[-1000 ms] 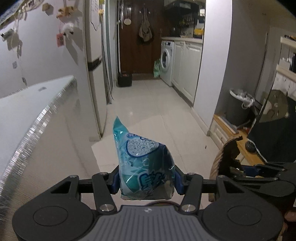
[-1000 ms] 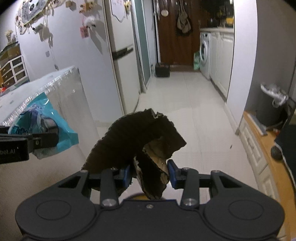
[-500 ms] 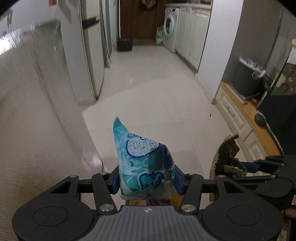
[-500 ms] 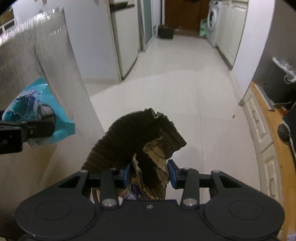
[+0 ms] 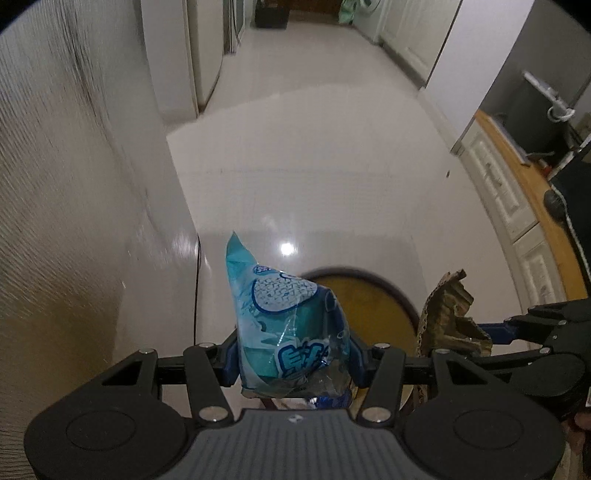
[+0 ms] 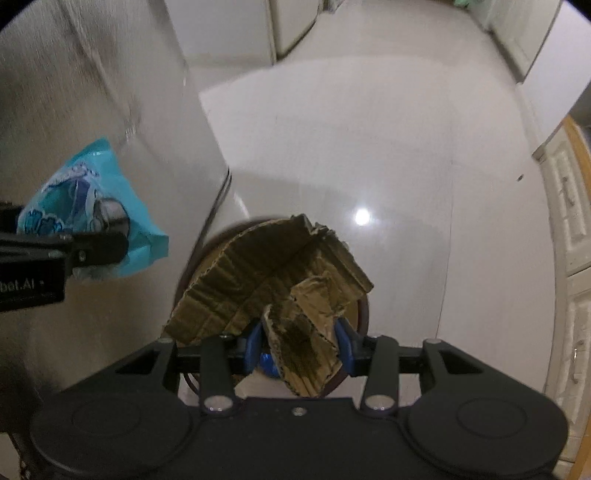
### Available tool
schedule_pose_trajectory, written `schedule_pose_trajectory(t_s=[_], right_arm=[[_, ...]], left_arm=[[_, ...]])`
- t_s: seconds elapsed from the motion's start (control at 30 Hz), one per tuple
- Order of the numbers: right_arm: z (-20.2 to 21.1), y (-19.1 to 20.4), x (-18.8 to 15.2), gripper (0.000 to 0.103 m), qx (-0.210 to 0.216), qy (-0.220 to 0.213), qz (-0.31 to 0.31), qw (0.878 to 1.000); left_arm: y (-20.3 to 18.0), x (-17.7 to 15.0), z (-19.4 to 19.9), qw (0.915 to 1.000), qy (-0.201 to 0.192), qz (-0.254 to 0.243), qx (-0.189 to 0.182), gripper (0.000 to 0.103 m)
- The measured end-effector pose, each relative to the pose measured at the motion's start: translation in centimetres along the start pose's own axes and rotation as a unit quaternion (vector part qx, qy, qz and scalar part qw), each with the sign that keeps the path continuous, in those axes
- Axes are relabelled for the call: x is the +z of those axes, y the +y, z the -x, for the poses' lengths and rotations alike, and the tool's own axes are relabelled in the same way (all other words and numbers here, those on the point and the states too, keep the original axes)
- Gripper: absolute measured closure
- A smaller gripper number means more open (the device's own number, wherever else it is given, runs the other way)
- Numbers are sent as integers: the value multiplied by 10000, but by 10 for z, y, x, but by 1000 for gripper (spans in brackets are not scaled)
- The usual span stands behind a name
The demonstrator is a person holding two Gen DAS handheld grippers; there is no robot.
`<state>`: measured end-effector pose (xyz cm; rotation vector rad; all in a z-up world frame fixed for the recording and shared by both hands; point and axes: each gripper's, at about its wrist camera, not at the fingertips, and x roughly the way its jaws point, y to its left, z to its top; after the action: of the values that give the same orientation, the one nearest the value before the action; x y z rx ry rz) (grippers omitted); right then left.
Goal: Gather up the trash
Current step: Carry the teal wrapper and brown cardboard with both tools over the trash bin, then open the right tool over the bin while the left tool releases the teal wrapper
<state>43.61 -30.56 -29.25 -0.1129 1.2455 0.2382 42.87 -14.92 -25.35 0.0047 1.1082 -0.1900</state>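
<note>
Left gripper (image 5: 293, 360) pinching blue snack wrapper (image 5: 284, 317), pointing steeply down over round bin (image 5: 373, 306) with yellowish inside. Right gripper (image 6: 300, 345) with torn corrugated cardboard piece (image 6: 273, 280) between blue pads, jaws opening, cardboard hanging above same bin (image 6: 364, 308) on glossy white floor (image 5: 314, 166). Both grippers side by side, near each other.

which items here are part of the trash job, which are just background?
Job:
- blue snack wrapper, clamped in left gripper
- torn cardboard, between the opening jaws of right gripper
- round bin below both, yellowish inside

Background:
- white cabinets with wooden top
- fridge
- black box at far end of floor
</note>
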Motion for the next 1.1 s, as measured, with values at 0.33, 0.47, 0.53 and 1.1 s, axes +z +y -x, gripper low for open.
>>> schedule_pose_trajectory(t_s=[0.33, 0.47, 0.53, 1.1], right_arm=[[-54, -5, 3, 55, -415, 420, 222, 9980], [-61, -1, 7, 53, -496, 364, 457, 9971], [-61, 3, 6, 51, -481, 286, 537, 9970], [-49, -24, 3, 0, -50, -256, -326, 9991]], left_arm=[[-2, -25, -63, 9979, 640, 29, -108, 48], [-7, -35, -78, 9965, 820, -92, -142, 48], [-11, -37, -84, 9961, 864, -131, -156, 48], [-23, -42, -104, 9950, 910, -361, -209, 32]])
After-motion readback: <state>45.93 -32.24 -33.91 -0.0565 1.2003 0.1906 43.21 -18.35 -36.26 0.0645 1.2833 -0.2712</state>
